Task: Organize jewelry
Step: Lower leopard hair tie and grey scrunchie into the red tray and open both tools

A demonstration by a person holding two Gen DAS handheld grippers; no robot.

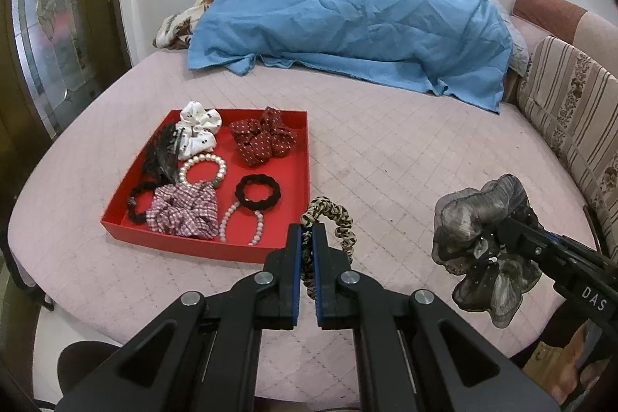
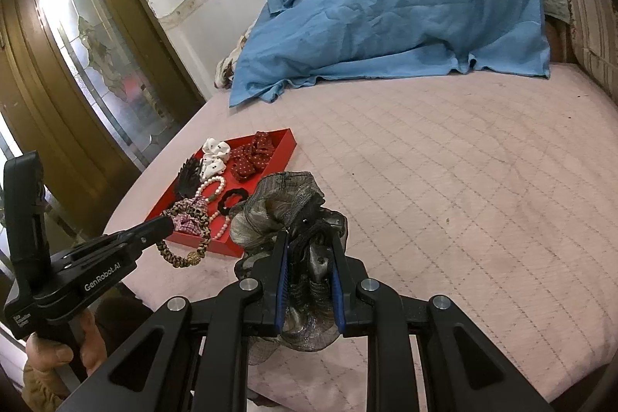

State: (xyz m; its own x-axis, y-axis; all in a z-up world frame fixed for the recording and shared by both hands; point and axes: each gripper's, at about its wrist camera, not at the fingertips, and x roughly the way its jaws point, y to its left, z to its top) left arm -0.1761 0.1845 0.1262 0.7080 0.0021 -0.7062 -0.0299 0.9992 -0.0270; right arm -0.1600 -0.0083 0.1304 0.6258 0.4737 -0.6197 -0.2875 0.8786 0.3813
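A red tray (image 1: 299,165) (image 2: 287,149) lies on the pink bed. It holds a white scrunchie (image 1: 197,126), a red dotted scrunchie (image 1: 262,138), a black hair tie (image 1: 257,191), a checked scrunchie (image 1: 181,213), pearl bracelets (image 1: 202,168) and a black claw clip (image 1: 166,153). My left gripper (image 1: 308,232) (image 2: 170,224) is shut on a leopard-print scrunchie (image 1: 336,219) (image 2: 185,253), just right of the tray's near corner. My right gripper (image 2: 309,238) (image 1: 502,230) is shut on a grey sheer scrunchie (image 1: 475,219) (image 2: 278,195), held above the bed to the right.
A blue cloth (image 1: 355,22) (image 2: 394,10) covers a heap at the back of the bed (image 1: 386,149). Striped cushions (image 1: 571,103) line the right side. A wooden door with glass (image 2: 92,64) stands to the left.
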